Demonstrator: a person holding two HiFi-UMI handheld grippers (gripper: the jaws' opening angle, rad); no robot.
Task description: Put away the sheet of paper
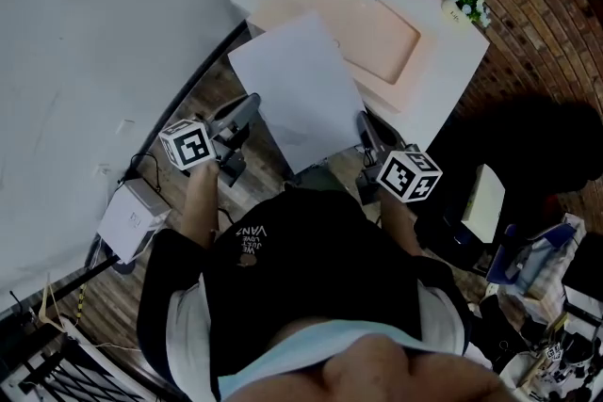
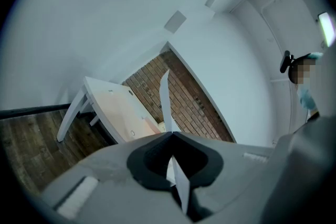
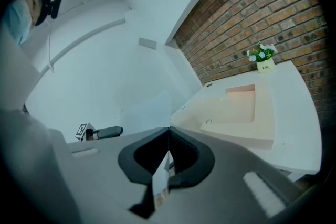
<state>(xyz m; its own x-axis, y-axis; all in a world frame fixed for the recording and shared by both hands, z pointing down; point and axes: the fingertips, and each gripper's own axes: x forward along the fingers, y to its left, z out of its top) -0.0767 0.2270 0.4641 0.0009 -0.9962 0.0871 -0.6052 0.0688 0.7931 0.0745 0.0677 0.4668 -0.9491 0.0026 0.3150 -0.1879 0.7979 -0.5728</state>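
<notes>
Sheet of paper [image 1: 301, 89] is held roughly flat in the air, its far edge over the near side of the white bench [image 1: 452, 61] and its peach tray [image 1: 377, 28]. Left hand-held gripper [image 1: 251, 106] and right hand-held gripper [image 1: 364, 125] each pinch a side edge, jaws closed on it. Step judged: carrying it to the tray. Next move needs both advancing together and level, then release.

White table [image 1: 445, 82] bears a peach tray [image 1: 377, 33] (small flower pot [image 1: 468, 5] at corner).
</notes>
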